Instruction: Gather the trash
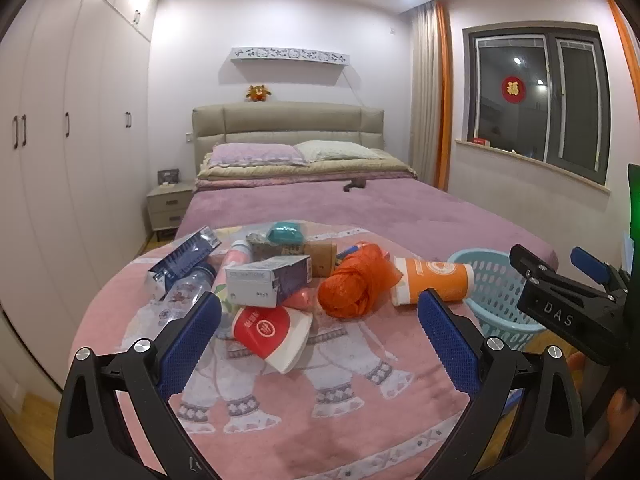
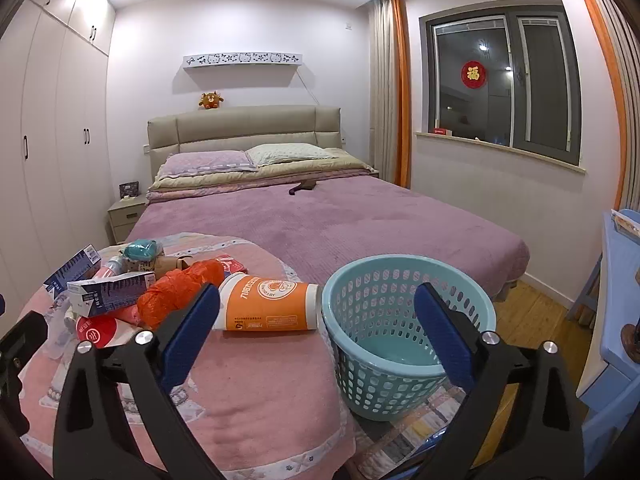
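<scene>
A pile of trash lies on the pink elephant blanket (image 1: 280,392) at the bed's foot: an orange plastic bag (image 1: 352,282), an orange paper cup (image 1: 432,280) on its side, a red and white bowl (image 1: 272,332), a blue and white box (image 1: 268,282), a clear bottle (image 1: 188,288) and a teal packet (image 1: 285,232). A light blue basket (image 2: 404,336) stands at the bed's right edge, empty. My left gripper (image 1: 320,344) is open above the blanket, short of the pile. My right gripper (image 2: 316,336) is open, between the cup (image 2: 268,306) and the basket.
The purple bed (image 2: 360,224) stretches back to pillows and a beige headboard. White wardrobes (image 1: 60,140) line the left wall, with a nightstand (image 1: 170,204) beside the bed. A blue table (image 2: 616,320) stands at the right, over wooden floor (image 2: 532,312).
</scene>
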Motion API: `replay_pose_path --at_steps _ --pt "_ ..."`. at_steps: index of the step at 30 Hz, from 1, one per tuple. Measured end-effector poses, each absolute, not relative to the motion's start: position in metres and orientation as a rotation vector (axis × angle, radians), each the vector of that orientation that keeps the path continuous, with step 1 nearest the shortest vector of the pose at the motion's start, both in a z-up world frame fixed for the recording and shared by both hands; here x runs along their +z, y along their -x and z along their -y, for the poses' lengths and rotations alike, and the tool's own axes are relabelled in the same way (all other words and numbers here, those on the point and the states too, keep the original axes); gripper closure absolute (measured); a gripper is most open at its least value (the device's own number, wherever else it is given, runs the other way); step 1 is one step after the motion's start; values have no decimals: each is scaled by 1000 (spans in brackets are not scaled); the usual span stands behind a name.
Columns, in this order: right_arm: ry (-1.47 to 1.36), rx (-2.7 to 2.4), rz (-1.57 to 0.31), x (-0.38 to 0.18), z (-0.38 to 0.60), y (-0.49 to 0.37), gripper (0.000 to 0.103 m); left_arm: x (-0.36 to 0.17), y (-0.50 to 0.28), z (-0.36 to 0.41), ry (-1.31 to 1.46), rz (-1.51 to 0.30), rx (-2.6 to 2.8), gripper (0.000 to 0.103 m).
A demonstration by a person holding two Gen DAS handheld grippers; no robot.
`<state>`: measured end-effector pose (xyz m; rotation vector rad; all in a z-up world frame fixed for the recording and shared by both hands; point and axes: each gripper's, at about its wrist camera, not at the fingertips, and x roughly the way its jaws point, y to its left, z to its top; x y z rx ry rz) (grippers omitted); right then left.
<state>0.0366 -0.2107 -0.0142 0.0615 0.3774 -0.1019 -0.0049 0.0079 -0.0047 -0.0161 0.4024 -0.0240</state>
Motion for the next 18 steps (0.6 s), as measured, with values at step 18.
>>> replay_pose_path --at_steps 18 --pt "-76 -93 -398 -19 212 -41 11 -7 4 -11 35 -413 -25 8"
